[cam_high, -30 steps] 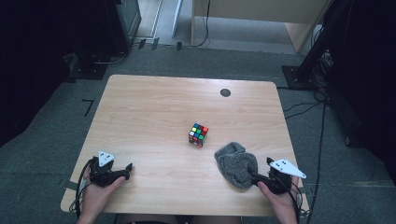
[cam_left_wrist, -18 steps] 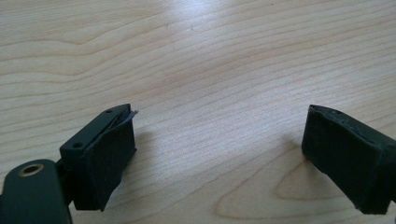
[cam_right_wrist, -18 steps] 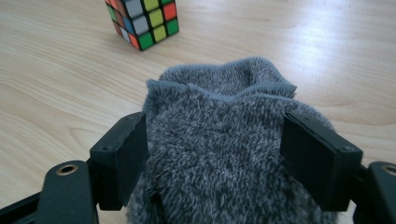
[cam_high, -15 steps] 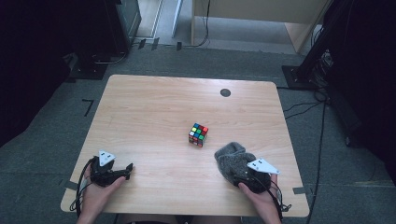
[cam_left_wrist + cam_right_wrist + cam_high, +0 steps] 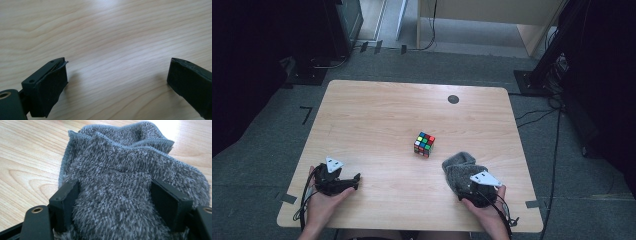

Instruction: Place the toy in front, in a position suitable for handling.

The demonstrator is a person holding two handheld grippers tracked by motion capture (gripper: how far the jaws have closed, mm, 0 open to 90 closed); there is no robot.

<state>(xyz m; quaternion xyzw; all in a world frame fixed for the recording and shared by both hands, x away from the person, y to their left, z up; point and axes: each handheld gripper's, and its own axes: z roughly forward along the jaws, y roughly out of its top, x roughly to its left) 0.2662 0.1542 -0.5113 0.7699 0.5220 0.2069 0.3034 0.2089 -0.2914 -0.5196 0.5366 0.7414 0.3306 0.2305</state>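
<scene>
A grey fuzzy cloth (image 5: 458,167) lies bunched near the table's front right, and a colourful puzzle cube (image 5: 424,144) sits just left of and beyond it. My right gripper (image 5: 465,186) is pushed into the cloth's near side. In the right gripper view its jaws have been closing, and the pads (image 5: 65,203) now press a thick fold of the cloth (image 5: 120,165) between them. My left gripper (image 5: 357,178) rests at the front left. Its jaws have just been opening and now stand wide over bare wood in the left gripper view (image 5: 117,85), with nothing between them.
The wooden table (image 5: 377,115) has a small black round mark (image 5: 453,99) near its far edge. Dark cabinets, stands and cables on the floor surround the table. A person's hands hold both grippers at the front edge.
The right gripper has moved left and down from the cloth's right side onto the cloth, with the fold now between its jaws. The left hand has stayed put.
</scene>
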